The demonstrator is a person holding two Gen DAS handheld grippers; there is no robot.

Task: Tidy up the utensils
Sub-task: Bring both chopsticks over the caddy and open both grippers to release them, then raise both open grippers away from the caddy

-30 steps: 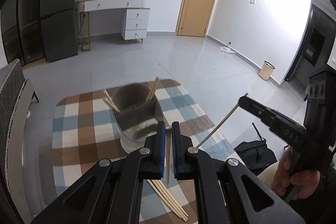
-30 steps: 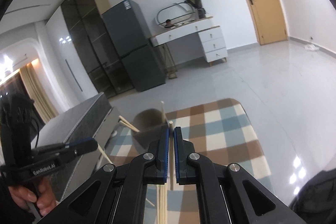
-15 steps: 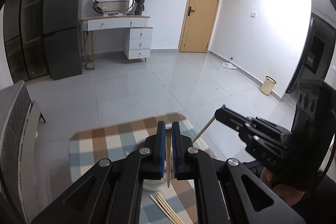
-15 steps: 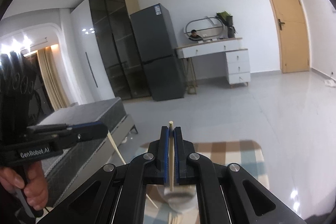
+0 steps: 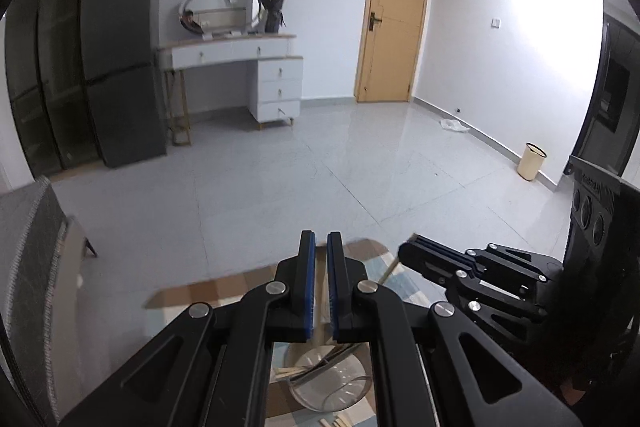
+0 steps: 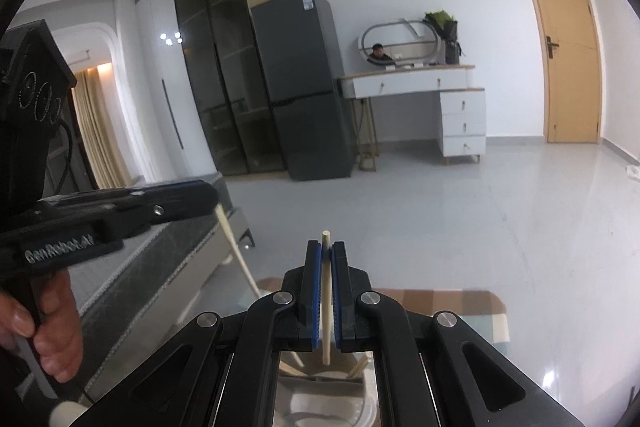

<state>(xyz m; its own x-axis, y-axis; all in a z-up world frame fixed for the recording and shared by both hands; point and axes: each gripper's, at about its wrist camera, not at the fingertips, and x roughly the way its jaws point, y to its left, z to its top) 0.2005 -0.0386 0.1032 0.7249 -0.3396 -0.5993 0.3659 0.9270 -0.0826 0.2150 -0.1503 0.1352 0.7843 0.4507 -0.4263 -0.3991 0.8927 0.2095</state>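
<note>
My left gripper [image 5: 321, 247] is shut on a pale wooden chopstick [image 5: 321, 301] that hangs down between its blue pads. My right gripper [image 6: 326, 255] is shut on another chopstick [image 6: 326, 291], upright, its tip above the pads. Both are held over the utensil holder [image 5: 332, 383], a round steel cup with several chopsticks inside; it also shows in the right wrist view [image 6: 324, 391]. The right gripper [image 5: 416, 253] shows at the right of the left wrist view. The left gripper [image 6: 208, 197] shows at the left of the right wrist view with its chopstick [image 6: 236, 251] slanting down.
A checked cloth [image 5: 224, 289] covers the table under the holder. Loose chopsticks [image 5: 340, 421] lie on it near the front edge. A grey upholstered bench [image 6: 160, 267] stands at the left. Beyond are tiled floor, a fridge [image 5: 120, 67], a white dresser [image 5: 240, 75] and a door [image 5: 396, 27].
Both grippers have tilted up and moved closer over the holder, each still holding its chopstick. The holder has slid down to the bottom of both views.
</note>
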